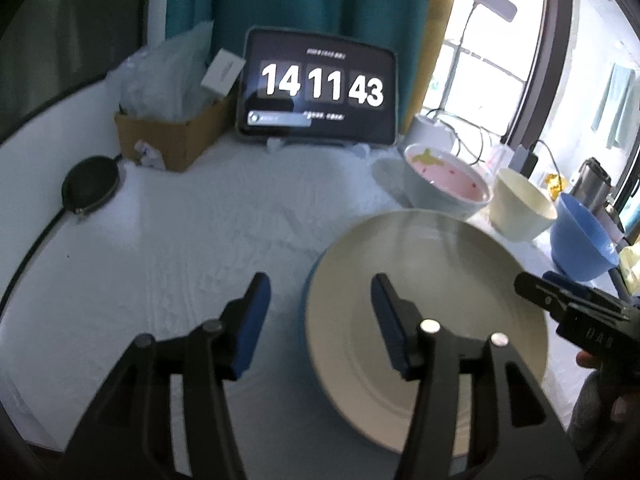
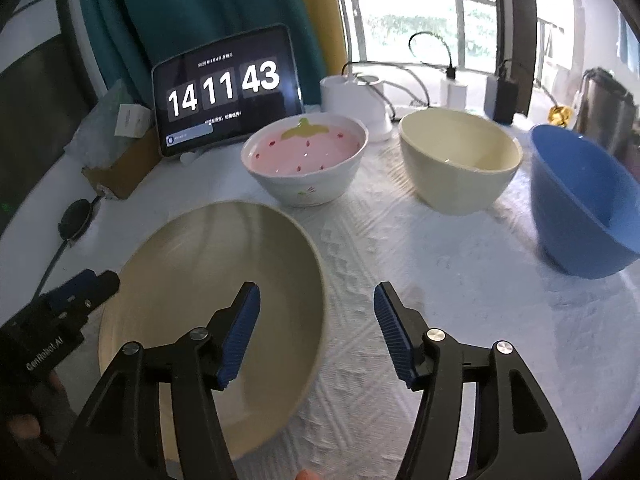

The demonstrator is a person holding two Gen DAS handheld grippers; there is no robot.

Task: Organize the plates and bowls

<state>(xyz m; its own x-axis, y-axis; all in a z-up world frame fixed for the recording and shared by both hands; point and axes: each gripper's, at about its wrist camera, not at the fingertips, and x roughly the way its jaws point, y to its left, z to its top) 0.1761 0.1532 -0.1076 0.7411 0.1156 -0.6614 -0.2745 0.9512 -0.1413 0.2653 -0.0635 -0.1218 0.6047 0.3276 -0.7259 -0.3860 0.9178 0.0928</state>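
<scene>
Currently both my grippers, left [image 1: 320,322] and right [image 2: 318,334], are spread, empty. Cream plate [image 2: 208,300] sits lower left; a careless sideways move risks clipping its rim and sliding it.

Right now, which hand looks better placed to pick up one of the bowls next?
Probably the right. The right gripper is open over the bare cloth beside the plate, with the pink bowl and cream bowl just ahead. The left gripper straddles the plate's far edge.
</scene>
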